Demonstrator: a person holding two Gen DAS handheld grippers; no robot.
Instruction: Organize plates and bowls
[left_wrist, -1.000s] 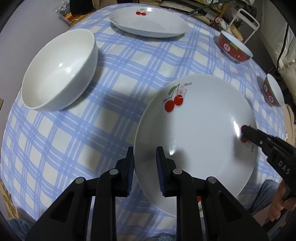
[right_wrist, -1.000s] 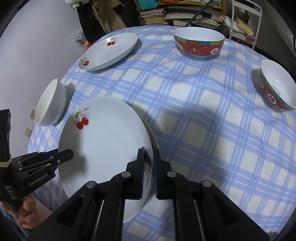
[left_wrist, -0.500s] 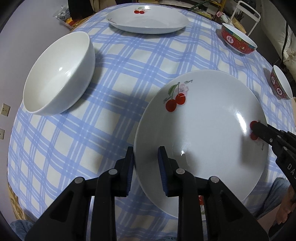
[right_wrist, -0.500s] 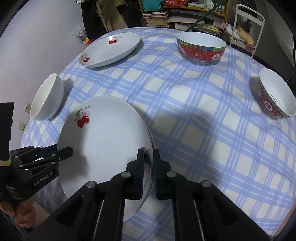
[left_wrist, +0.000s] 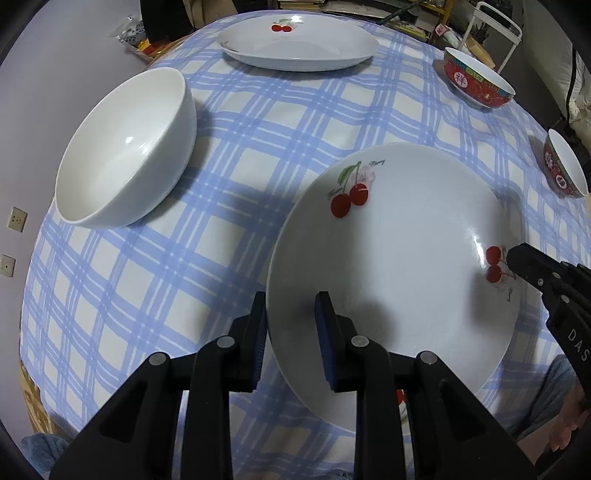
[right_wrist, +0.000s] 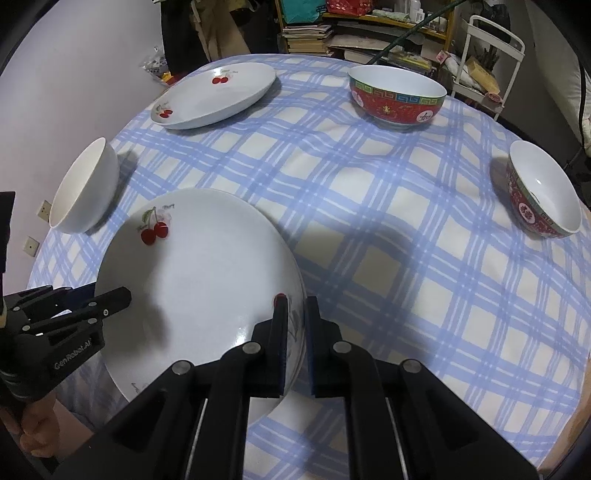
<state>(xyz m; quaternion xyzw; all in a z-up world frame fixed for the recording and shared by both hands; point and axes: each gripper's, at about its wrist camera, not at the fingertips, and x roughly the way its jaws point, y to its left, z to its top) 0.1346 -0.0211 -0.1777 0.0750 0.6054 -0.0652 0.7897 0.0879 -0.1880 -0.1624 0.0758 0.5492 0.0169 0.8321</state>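
Here, right tool (right_wrist: 294, 325) clamped on cherry plate (right_wrist: 199, 280) rim, left tool (left_wrist: 290, 325) apart, straddling rim

Checked tablecloth (right_wrist: 369, 229), white cart (right_wrist: 495, 55), books (right_wrist: 306, 37)

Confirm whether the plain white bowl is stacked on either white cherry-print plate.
No: the plain white bowl sits alone on the blue checked tablecloth, apart from both plates.
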